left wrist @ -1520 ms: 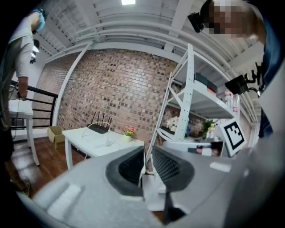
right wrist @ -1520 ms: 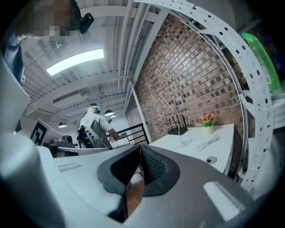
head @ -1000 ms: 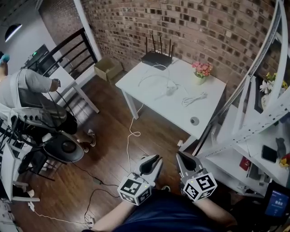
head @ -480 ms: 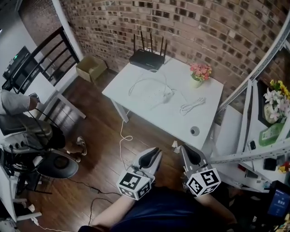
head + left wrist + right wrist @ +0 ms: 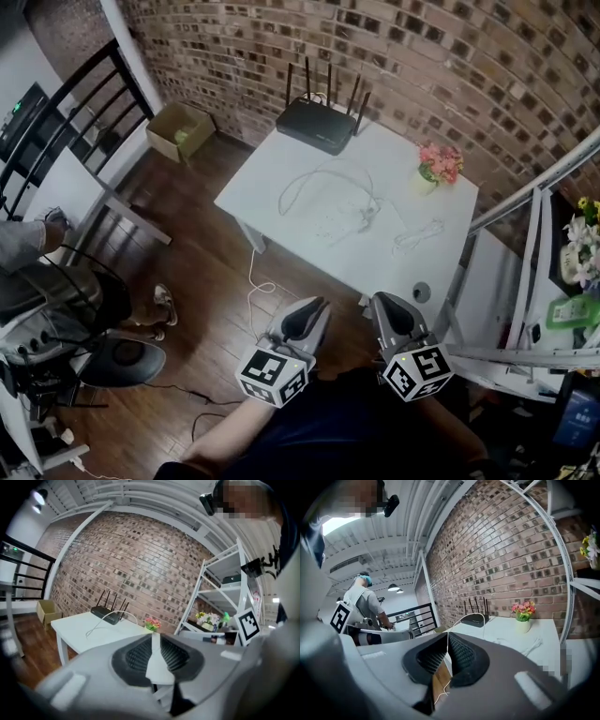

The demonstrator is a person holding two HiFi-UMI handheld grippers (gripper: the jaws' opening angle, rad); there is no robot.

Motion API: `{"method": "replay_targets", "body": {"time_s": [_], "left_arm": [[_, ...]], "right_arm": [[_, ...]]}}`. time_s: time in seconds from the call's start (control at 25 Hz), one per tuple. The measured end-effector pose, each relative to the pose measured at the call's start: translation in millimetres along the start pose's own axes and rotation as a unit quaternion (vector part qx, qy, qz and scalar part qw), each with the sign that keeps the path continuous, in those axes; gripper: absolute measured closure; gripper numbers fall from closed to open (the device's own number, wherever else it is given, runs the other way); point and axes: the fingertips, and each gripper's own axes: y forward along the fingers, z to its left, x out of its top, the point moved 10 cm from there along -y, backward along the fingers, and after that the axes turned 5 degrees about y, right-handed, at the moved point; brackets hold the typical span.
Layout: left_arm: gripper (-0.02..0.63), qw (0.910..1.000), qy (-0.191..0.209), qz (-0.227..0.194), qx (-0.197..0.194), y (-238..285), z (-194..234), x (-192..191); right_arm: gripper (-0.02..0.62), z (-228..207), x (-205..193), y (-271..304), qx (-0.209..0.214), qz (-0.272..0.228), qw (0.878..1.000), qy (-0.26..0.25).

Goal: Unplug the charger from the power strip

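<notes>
Two hand-held grippers sit side by side at the lower edge of the head view, close to the person's body. Both point forward and a little downward, over a dark wooden floor point(image 5: 202, 281) and well apart from the white table point(image 5: 267, 183) ahead.

Left gripper point(image 5: 312, 305): held almost level, with its marker cube nearest the body. Its jaws stand a narrow slit apart, with nothing between them and nothing touched.

Right gripper point(image 5: 380, 302): tipped slightly further down. Its jaws are pressed together tip to tip and hold nothing.

On the table, from left to right:
- A black router point(image 5: 317, 127) with four aerials stands at the back edge, by the brick wall.
- The white power strip point(image 5: 339, 216) lies near the middle, inside a loop of white cable.
- The charger point(image 5: 368, 213) lies at the strip's right end. It is too small to tell whether it sits in a socket.
- A coiled white cord point(image 5: 419, 235) lies to the right of the charger.
- A pot of pink flowers point(image 5: 439, 164) stands toward the back right.
</notes>
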Motion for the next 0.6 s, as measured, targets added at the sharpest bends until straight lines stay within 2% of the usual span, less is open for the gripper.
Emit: {"method": "replay_targets", "body": {"time_s": [0.16,0.32,0.6], "left_arm": [[0.549,0.9999,-0.006,0.011,0.008,10,25,2],[0.549,0.9997,-0.013,0.018,0.014,30,35,5],[0.549,0.9986,0.005,0.023,0.047,62,35,19]], "right_arm": [[0.581,-2,1,21,-0.012,0.016,0.999,-0.032],[0.578,-23,5,40,-0.023,0.018,0.998,-0.048],[0.521,-69,15,73,-0.015,0.015,0.998,-0.054]]}}
